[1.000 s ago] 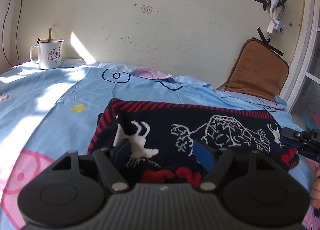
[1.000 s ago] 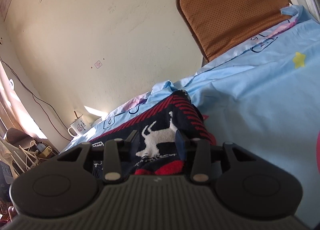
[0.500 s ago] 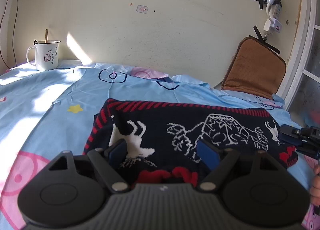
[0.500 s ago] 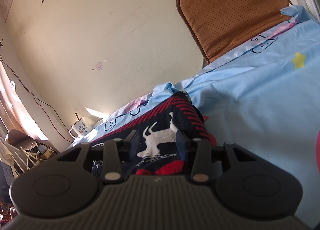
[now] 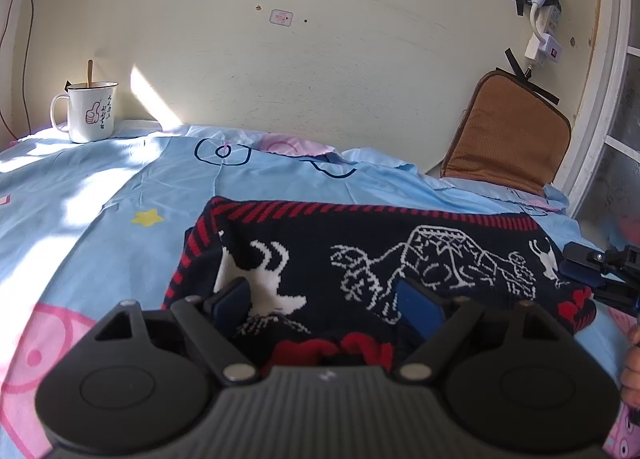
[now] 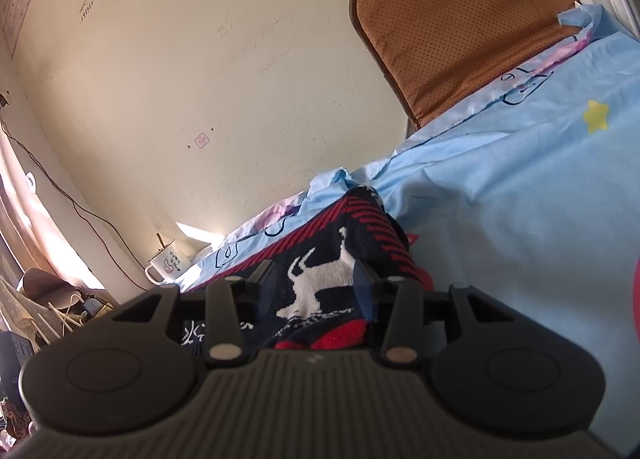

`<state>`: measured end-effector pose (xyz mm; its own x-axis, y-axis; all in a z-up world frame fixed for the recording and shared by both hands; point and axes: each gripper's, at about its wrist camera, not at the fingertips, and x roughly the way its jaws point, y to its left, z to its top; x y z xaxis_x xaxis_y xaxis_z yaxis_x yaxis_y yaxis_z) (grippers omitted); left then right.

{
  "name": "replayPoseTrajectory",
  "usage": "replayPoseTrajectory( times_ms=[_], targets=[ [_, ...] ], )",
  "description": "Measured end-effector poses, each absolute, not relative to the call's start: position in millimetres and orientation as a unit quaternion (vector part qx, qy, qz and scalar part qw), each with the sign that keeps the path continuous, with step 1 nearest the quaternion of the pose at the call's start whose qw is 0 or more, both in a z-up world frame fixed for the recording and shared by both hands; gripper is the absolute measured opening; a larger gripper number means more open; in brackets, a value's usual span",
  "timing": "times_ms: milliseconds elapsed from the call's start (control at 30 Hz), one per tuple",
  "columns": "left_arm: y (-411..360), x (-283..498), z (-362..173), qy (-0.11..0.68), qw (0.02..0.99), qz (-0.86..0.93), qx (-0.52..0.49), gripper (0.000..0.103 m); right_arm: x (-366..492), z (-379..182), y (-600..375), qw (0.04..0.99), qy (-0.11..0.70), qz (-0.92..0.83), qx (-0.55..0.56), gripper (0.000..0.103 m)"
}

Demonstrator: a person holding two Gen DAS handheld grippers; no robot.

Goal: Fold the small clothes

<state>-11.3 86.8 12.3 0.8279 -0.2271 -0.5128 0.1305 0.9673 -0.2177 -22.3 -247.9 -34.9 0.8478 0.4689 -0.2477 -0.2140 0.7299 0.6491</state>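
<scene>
Knitted sweater (image 5: 360, 259): dark, red-trimmed, lying flat on the blue sheet (image 5: 120, 187), well in front of the mug (image 5: 90, 111). Soft, limp, light by appearance; best pinched at its near corners. Left gripper (image 5: 324, 299): jaws apart, just been opening, straddling the hem unpressed. Right gripper (image 6: 316, 283): jaws apart over the other corner.

A bed covered by a light blue cartoon-print sheet (image 5: 120, 195) carries a dark navy knitted garment with red striped trim (image 5: 360, 243), a white enamel mug (image 5: 91, 112) at its far corner, and a brown padded cushion (image 5: 504, 135) leaning against the wall.

Left gripper (image 5: 326, 299), right gripper (image 6: 316, 285): black ribbed housing, round side discs, silver screws, blue-padded jaws.
</scene>
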Motion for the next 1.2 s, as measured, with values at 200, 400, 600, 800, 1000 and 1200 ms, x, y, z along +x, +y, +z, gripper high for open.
replayPoseTrajectory(
  times_ms=[200,400,600,800,1000,1200],
  targets=[
    [86.4,-11.4,12.3,0.278,0.952,-0.094,-0.086,0.084,-26.3,-33.5,-247.6,0.912,0.194,0.179,0.314,0.046],
    [86.2,-11.4,12.5,0.278,0.952,-0.094,-0.086,0.084,-27.0,-33.7,-249.5,0.914,0.187,0.171,0.317,0.046],
    [85.8,-11.4,12.6,0.279,0.952,-0.097,-0.085,0.086,-26.3,-34.3,-251.0,0.912,0.187,0.172,0.321,0.046],
    [85.0,-11.4,12.1,0.279,0.952,-0.098,-0.084,0.087,-26.1,-35.2,-251.9,0.910,0.187,0.175,0.327,0.047],
    [84.3,-10.7,12.3,0.280,0.951,-0.099,-0.079,0.088,-26.4,-34.9,-253.1,0.908,0.187,0.177,0.331,0.047],
    [83.9,-10.3,12.4,0.282,0.951,-0.100,-0.074,0.089,-26.1,-35.1,-253.7,0.905,0.186,0.180,0.337,0.048]
  ],
)
